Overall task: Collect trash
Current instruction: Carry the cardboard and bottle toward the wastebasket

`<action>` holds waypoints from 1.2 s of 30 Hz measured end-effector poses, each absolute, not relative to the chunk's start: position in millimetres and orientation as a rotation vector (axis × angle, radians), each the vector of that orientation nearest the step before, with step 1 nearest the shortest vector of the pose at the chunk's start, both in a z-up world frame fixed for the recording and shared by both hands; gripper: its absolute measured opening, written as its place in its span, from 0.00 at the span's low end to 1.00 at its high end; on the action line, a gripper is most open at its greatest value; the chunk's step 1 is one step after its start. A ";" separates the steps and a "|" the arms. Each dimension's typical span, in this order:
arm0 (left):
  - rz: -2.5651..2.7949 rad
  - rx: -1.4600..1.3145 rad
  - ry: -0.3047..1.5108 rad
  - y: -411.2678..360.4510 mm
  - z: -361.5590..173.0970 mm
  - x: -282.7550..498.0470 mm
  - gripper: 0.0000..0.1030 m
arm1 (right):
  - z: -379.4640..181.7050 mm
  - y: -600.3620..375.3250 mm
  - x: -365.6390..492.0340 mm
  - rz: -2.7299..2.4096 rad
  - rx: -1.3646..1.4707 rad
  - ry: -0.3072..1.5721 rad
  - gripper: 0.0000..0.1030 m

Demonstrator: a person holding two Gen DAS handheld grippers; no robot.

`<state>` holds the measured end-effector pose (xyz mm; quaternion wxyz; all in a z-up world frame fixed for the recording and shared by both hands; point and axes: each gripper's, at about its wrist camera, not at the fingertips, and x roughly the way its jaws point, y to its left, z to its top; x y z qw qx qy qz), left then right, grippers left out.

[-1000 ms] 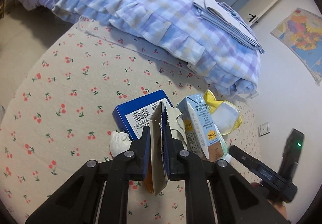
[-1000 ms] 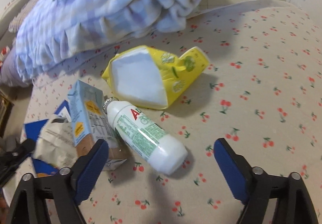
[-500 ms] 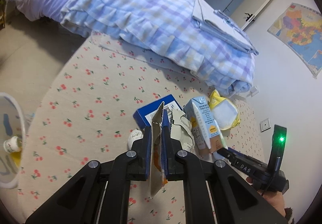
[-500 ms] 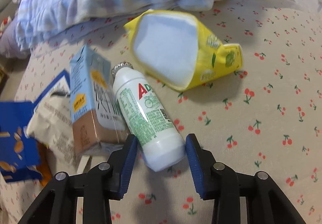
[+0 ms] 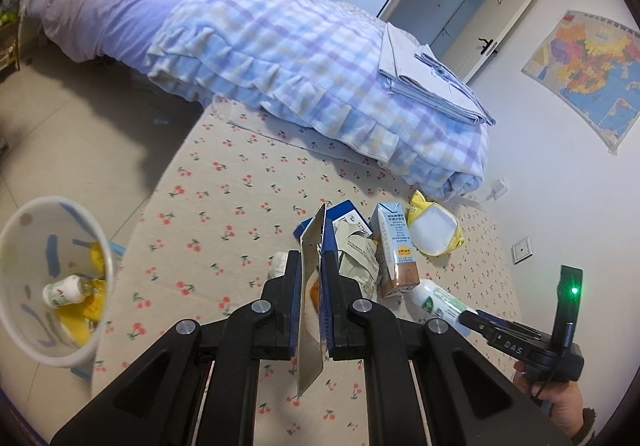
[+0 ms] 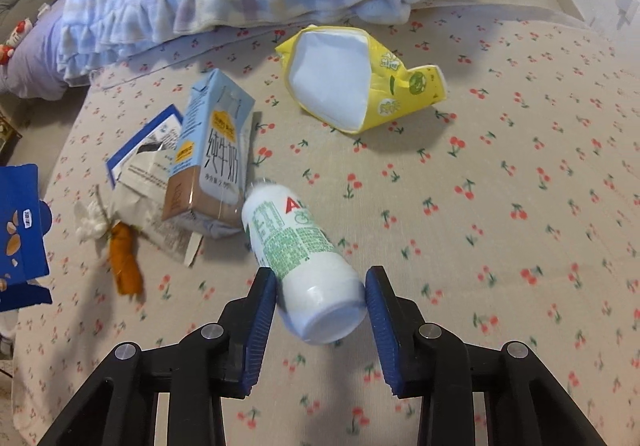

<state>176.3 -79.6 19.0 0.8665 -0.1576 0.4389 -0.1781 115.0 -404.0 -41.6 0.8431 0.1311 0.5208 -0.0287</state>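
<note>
My left gripper (image 5: 311, 282) is shut on a blue snack wrapper (image 5: 310, 310) with a silver inside, held above the cherry-print mat; the wrapper also shows at the left edge of the right wrist view (image 6: 20, 230). My right gripper (image 6: 320, 298) is shut on the base of a white bottle (image 6: 304, 250) with green print, its jaws pressing both sides. The bottle's cap end touches a blue milk carton (image 6: 216, 149). A yellow bag (image 6: 352, 81), crumpled paper (image 6: 140, 185), an orange scrap (image 6: 124, 262) and a white tissue (image 6: 90, 221) lie around.
A white trash bin (image 5: 48, 286) holding a small bottle and yellow wrappers stands on the floor left of the mat (image 5: 224, 205). A checked blanket (image 5: 300, 65) and folded sheets (image 5: 424, 81) pile up behind the trash. A wall stands at the right.
My left gripper rose and drew back with the wrapper, and the bin came into view. My right gripper moved in on the bottle and closed on its base.
</note>
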 end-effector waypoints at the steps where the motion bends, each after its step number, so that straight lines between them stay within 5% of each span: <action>1: -0.370 -0.330 0.917 -77.0 20.1 173.7 0.09 | -38.2 -402.0 110.3 -0.056 0.279 1.094 0.40; 36: -0.252 -0.315 0.856 16.7 37.7 126.4 0.09 | 32.9 -307.2 70.3 0.138 0.198 0.927 0.37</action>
